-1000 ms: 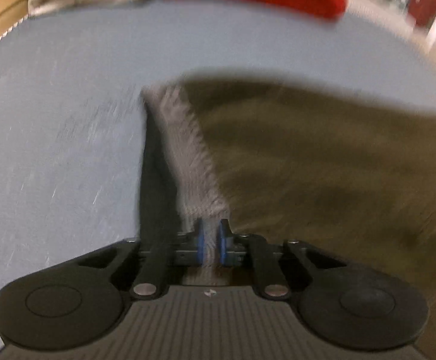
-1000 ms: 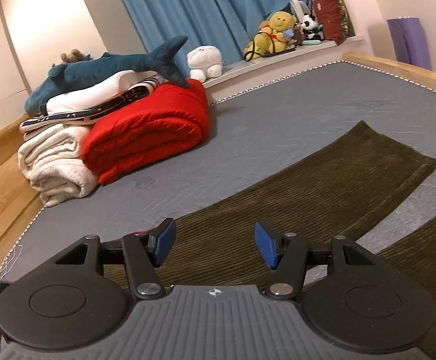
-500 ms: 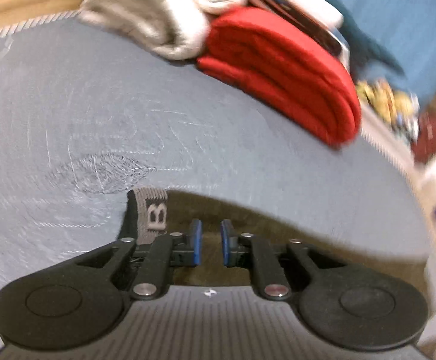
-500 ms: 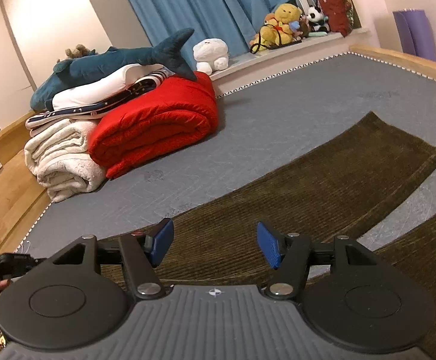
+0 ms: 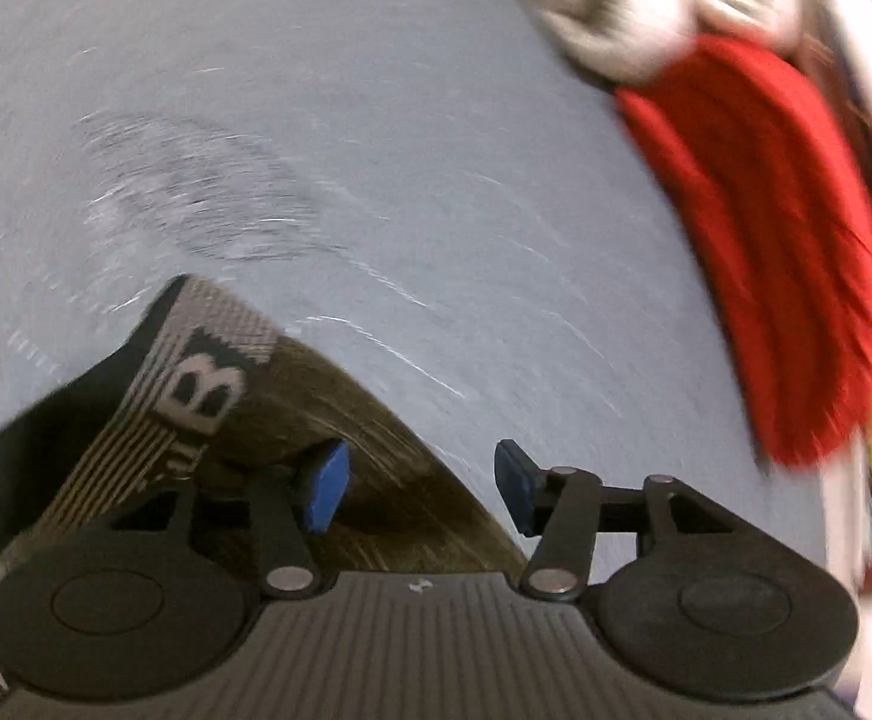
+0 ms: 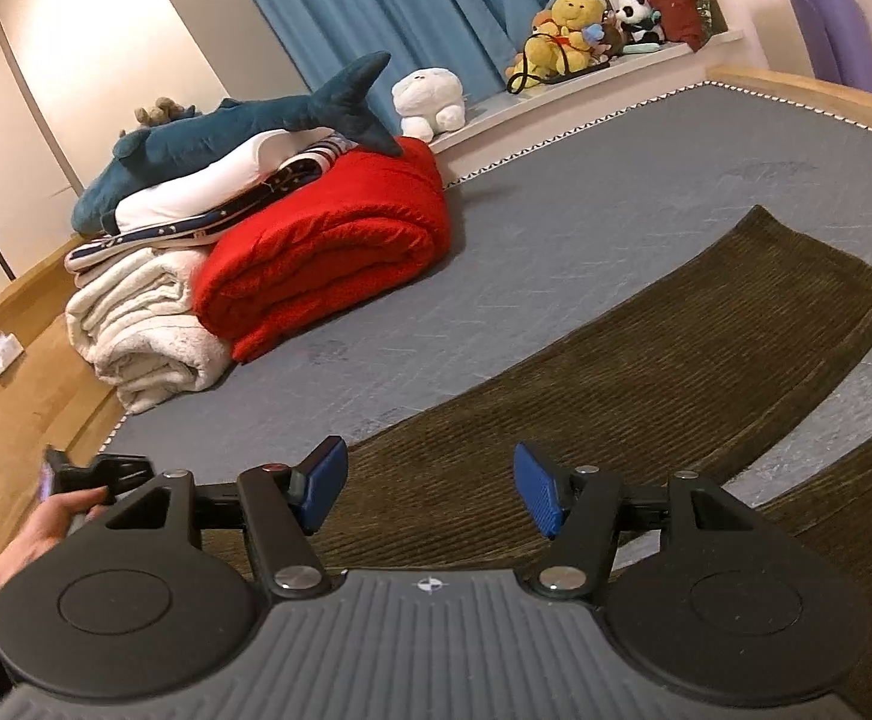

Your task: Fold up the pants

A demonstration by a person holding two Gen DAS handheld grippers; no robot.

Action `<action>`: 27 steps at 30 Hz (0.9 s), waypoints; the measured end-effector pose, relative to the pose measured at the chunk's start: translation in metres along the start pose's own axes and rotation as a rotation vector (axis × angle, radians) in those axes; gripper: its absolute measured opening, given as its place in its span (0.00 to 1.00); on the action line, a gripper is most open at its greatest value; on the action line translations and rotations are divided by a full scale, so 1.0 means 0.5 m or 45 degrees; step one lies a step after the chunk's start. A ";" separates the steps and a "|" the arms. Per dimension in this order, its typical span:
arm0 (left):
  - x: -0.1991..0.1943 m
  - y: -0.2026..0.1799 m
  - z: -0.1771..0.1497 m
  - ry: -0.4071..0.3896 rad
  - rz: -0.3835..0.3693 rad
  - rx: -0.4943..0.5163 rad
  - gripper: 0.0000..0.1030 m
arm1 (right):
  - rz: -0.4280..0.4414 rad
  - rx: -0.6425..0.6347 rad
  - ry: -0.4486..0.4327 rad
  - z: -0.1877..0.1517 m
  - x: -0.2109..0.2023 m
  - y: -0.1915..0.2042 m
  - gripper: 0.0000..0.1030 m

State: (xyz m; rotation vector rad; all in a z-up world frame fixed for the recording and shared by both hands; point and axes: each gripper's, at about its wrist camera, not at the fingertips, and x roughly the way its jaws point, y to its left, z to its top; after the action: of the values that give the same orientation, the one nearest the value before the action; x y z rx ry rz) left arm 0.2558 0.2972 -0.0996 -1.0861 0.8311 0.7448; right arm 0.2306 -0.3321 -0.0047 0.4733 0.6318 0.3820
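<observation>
Pants (image 6: 646,372), one brown pair, two legs flat on bed (image 6: 556,240), left claw (image 5: 417,489) just spread, apparently clear of waistband (image 5: 195,384) though blurred, right claw (image 6: 429,492) apart, empty.

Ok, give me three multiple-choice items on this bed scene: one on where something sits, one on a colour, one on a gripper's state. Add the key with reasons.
1. Where does the plush shark lie?
A. On top of the stacked bedding
B. On the window ledge
C. On the pants

2. What colour is the folded blanket beside the white towel roll?
A. Green
B. Red
C. Yellow

3. How does the left gripper stand?
A. Shut on the waistband
B. Shut on the blanket
C. Open, holding nothing

Key: A, the shark rests on the white and striped bedding above the blanket. B, the blanket is plainly red in both views. C, its jaws have just been opening and the blue pads stand apart, with the waistband of the brown pants lying off to the side, ungripped.
</observation>
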 end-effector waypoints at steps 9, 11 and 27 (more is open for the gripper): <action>0.020 -0.072 -0.052 -0.158 0.350 0.131 0.09 | -0.012 0.039 -0.021 0.015 -0.014 -0.018 0.62; -0.004 -0.064 -0.066 -0.181 0.299 0.189 0.06 | -0.040 0.051 -0.036 0.021 -0.018 -0.026 0.62; -0.399 0.244 -0.340 -0.108 -0.192 1.365 0.06 | -0.187 0.262 -0.088 0.003 -0.041 -0.101 0.62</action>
State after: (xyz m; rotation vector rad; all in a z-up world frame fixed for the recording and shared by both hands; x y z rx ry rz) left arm 0.0195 0.1494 -0.0226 -0.1444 0.8871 0.1350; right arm 0.2263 -0.3840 -0.0206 0.6298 0.6376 0.1613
